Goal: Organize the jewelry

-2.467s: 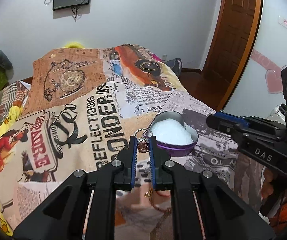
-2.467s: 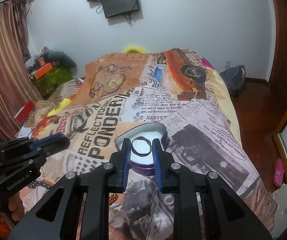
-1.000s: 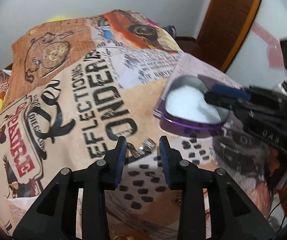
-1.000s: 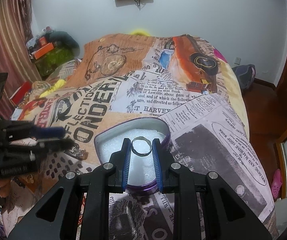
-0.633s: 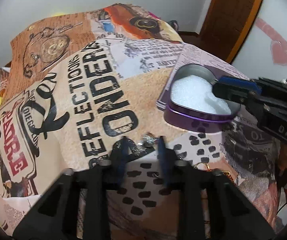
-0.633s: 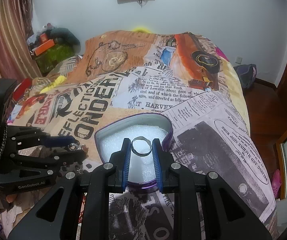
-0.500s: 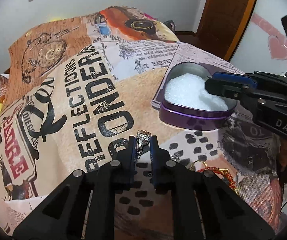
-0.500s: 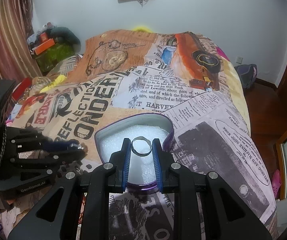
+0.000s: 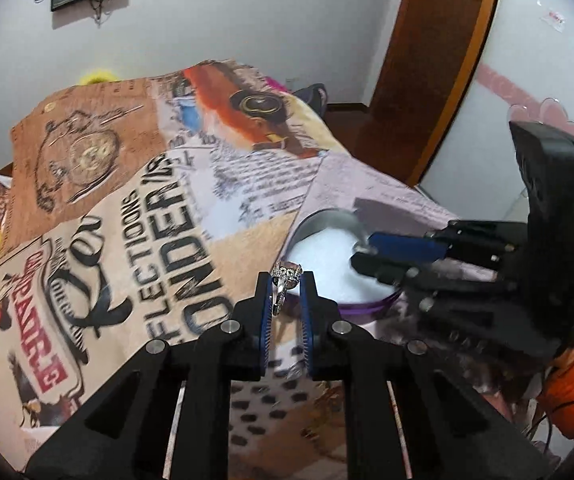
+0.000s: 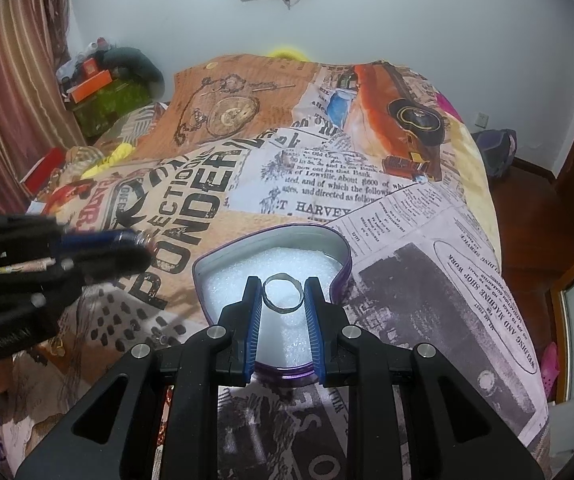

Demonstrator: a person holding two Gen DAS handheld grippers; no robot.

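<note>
My left gripper (image 9: pixel 286 285) is shut on a jewelled silver ring (image 9: pixel 285 276) and holds it above the bedspread, just left of the purple heart-shaped tin (image 9: pixel 319 256) lined with white foam. My right gripper (image 10: pixel 283 294) is shut on a plain silver band (image 10: pixel 283 293) and holds it over the tin's foam (image 10: pixel 275 268). The left gripper also shows blurred at the left of the right wrist view (image 10: pixel 143 240). The right gripper shows at the right of the left wrist view (image 9: pixel 361 252), over the tin.
The tin sits on a bed covered by a newspaper-print spread (image 10: pixel 327 184). More jewelry lies on the spotted patch near the front (image 10: pixel 59 344). Boxes and clutter (image 10: pixel 99 80) stand by the curtain at the left. A wooden door (image 9: pixel 439 60) is at the right.
My left gripper closed on the jewelled ring lying on the spread, lifted it and moved it toward the tin. My right gripper stayed over the tin holding the band.
</note>
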